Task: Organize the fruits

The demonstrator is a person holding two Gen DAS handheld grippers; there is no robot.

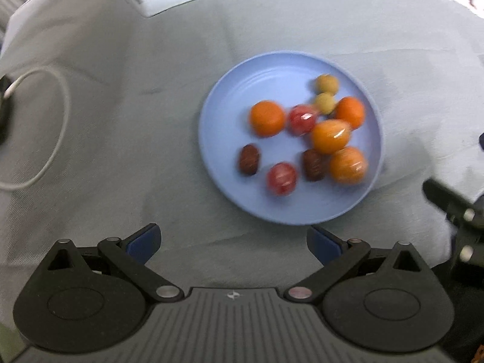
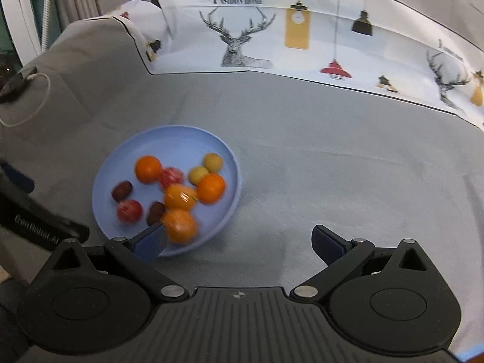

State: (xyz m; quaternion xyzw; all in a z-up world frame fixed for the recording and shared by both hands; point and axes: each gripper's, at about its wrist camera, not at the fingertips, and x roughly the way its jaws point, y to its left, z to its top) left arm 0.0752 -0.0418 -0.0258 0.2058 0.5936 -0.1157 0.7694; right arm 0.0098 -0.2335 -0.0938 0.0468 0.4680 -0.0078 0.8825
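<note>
A blue plate (image 1: pixel 211 127) on the grey cloth (image 1: pixel 136 121) holds four oranges, two red fruits, two dark dates and two yellow-green fruits. Near the plate's front rim, the left gripper (image 1: pixel 233 243) and the right gripper (image 2: pixel 239 243) hover spread wide, holding nothing.

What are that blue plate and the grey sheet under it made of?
The blue plate looks like matte plastic, perhaps melamine: even colour, soft sheen, faint moulded rings. The grey cloth under it looks like woven fabric, since it creases and folds; blur hides the weave.
</note>
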